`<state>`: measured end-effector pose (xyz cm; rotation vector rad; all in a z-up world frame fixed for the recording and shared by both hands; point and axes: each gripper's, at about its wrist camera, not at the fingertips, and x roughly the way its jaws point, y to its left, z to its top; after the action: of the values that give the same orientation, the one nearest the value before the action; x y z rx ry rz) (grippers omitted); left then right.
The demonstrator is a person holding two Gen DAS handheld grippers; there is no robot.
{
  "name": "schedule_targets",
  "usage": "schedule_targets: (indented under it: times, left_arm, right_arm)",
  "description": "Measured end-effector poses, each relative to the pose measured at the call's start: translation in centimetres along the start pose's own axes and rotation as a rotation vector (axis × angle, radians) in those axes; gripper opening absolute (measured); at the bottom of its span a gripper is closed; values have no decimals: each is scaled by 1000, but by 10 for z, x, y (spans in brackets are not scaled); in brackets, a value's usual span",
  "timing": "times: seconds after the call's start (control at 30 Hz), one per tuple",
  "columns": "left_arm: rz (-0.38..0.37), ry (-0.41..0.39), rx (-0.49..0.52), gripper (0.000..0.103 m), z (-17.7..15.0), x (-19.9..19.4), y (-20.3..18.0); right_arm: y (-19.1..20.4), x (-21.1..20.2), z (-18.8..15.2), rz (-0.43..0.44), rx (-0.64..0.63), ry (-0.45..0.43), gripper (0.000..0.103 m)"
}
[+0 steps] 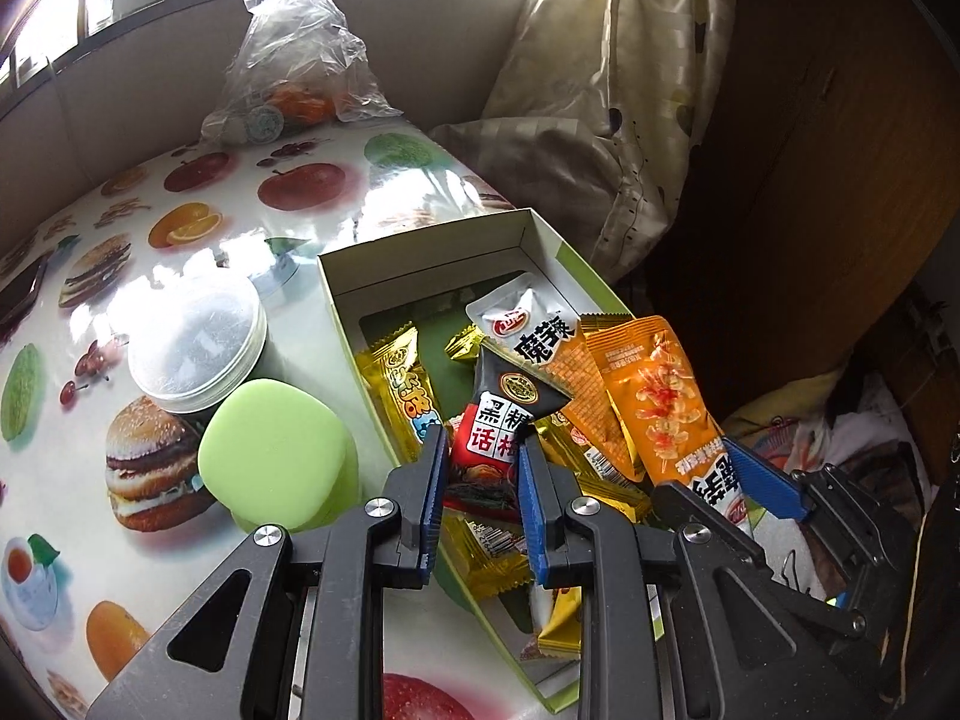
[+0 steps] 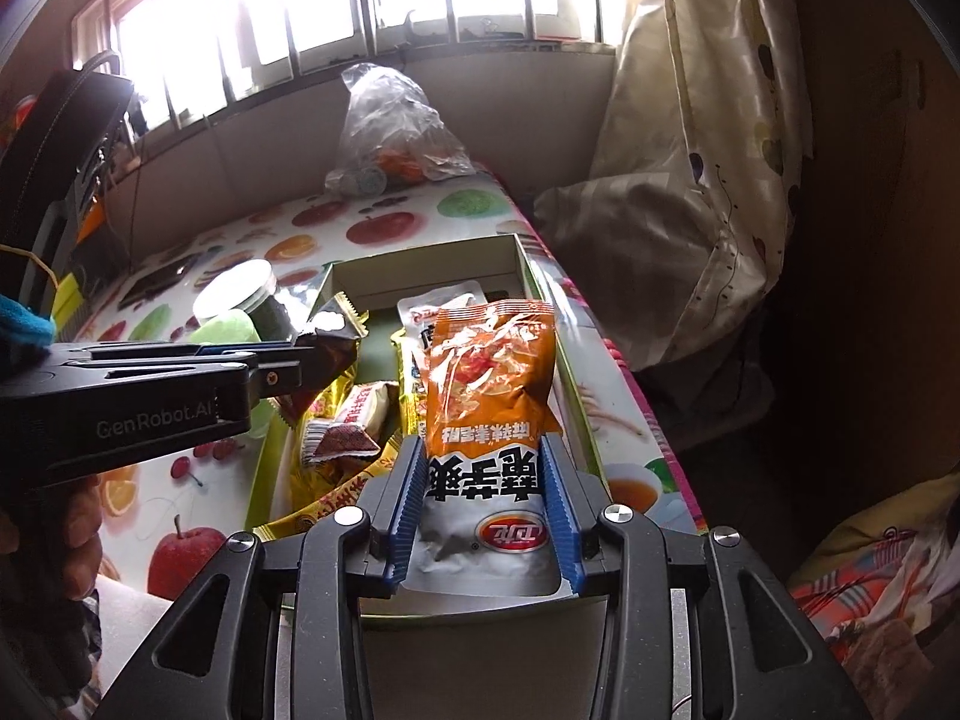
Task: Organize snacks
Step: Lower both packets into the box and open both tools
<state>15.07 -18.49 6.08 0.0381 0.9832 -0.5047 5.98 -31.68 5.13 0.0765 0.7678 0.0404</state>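
A green open box (image 1: 420,246) (image 2: 420,258) lies on the table and holds several snack packets. My left gripper (image 1: 483,450) is shut on a black and red snack packet (image 1: 501,420) and holds it above the box; in the right wrist view this gripper (image 2: 300,360) comes in from the left with the packet (image 2: 330,336). My right gripper (image 2: 486,480) is shut on an orange and white snack packet (image 2: 489,384) over the box's near right part. That packet (image 1: 666,402) and a blue finger (image 1: 762,474) also show in the left wrist view.
A round tin with a silver lid (image 1: 198,342) and a pale green lidded container (image 1: 270,450) stand just left of the box. A clear plastic bag with oranges (image 1: 294,72) sits at the table's far end. A curtain (image 1: 630,90) hangs at the right.
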Motion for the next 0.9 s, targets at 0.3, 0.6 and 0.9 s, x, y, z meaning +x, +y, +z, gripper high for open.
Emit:
schedule_targets:
  times: [0.3, 0.6, 0.9]
  left_arm:
    - [6, 30, -4, 24, 0, 12, 0]
    - [1, 36, -5, 27, -1, 16, -1]
    - [-2, 35, 2, 37, -2, 17, -2]
  right_arm:
    - [-2, 12, -5, -9, -4, 21, 40]
    - [-4, 14, -7, -17, 0, 22, 42]
    - [-3, 13, -8, -28, 1, 24, 45]
